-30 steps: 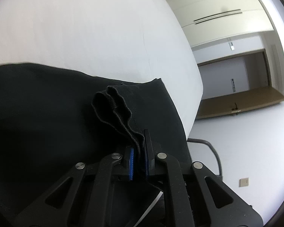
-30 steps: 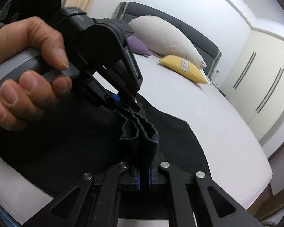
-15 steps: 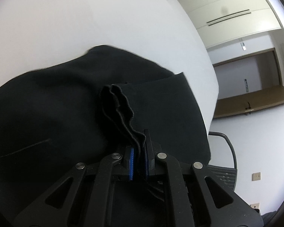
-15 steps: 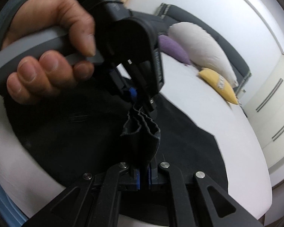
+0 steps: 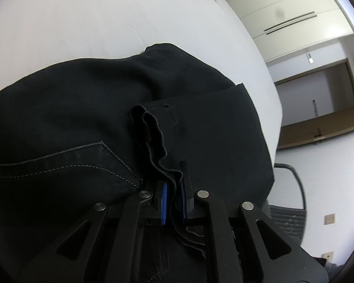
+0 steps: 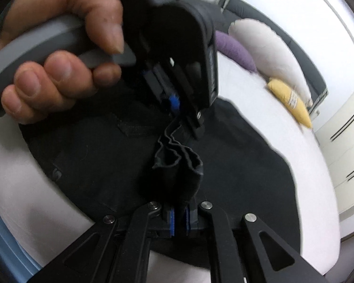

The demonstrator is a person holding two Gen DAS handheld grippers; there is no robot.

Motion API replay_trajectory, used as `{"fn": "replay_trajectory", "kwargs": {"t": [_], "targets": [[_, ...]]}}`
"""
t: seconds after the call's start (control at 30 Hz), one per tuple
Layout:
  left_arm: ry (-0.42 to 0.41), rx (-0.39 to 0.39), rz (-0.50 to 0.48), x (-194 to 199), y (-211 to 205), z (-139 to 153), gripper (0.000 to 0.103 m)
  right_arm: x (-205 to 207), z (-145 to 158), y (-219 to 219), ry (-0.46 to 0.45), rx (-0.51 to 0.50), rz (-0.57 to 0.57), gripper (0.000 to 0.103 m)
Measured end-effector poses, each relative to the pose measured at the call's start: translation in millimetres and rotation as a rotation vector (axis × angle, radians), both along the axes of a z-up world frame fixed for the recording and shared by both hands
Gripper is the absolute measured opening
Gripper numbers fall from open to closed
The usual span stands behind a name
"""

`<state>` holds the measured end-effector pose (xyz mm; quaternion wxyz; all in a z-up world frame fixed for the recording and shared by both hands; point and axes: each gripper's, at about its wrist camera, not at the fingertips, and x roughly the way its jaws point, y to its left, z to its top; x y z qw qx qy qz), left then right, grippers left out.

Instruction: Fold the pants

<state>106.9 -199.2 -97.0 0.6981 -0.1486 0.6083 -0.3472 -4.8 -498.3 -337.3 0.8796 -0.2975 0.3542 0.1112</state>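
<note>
Here, a white bed [image 5: 82,23] carries black pants [image 5: 70,118] spread across it. The left gripper [image 5: 173,198] and right gripper [image 6: 179,219] each have their jaws clamped on the same bunched hem of fabric, held between them above the spread cloth.

Two fisheye views, each looking forward and down along its own claw, close above black pants [image 5: 82,122] on a white bed [image 5: 82,23]; both share them.
</note>
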Motion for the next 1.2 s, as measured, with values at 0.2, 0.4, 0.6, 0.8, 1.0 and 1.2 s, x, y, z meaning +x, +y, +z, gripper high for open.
{"fn": "replay_trajectory", "kwargs": {"t": [0.2, 0.4, 0.6, 0.8, 1.0, 1.2], "targets": [[-0.056, 0.065, 0.007, -13.7, -16.8, 2.0, 0.01, 2.7, 5.9, -5.7, 0.011, 0.023, 0.011, 0.01], [-0.131, 0.17, -0.009, -21.9, -45.7, 4.0, 0.01, 15.2, 43.1, -71.3, 0.226, 0.411, -0.024, 0.041], [-0.201, 0.254, -0.029, -27.9, -63.6, 3.8, 0.01, 69.1, 82.2, -196.6, 0.337, 0.897, -0.155, 0.041], [-0.246, 0.31, -0.046, -34.4, -80.7, 3.1, 0.011, 162.2, 63.4, -259.0, 0.53, 1.168, -0.141, 0.042], [-0.254, 0.326, -0.057, -40.5, -90.2, 0.4, 0.012, 215.8, 9.3, -274.8, 0.682, 1.139, -0.25, 0.035], [-0.266, 0.331, -0.061, -45.3, -96.5, -3.1, 0.012, 185.6, -10.5, -293.9, 0.716, 1.189, -0.253, 0.015]]}}
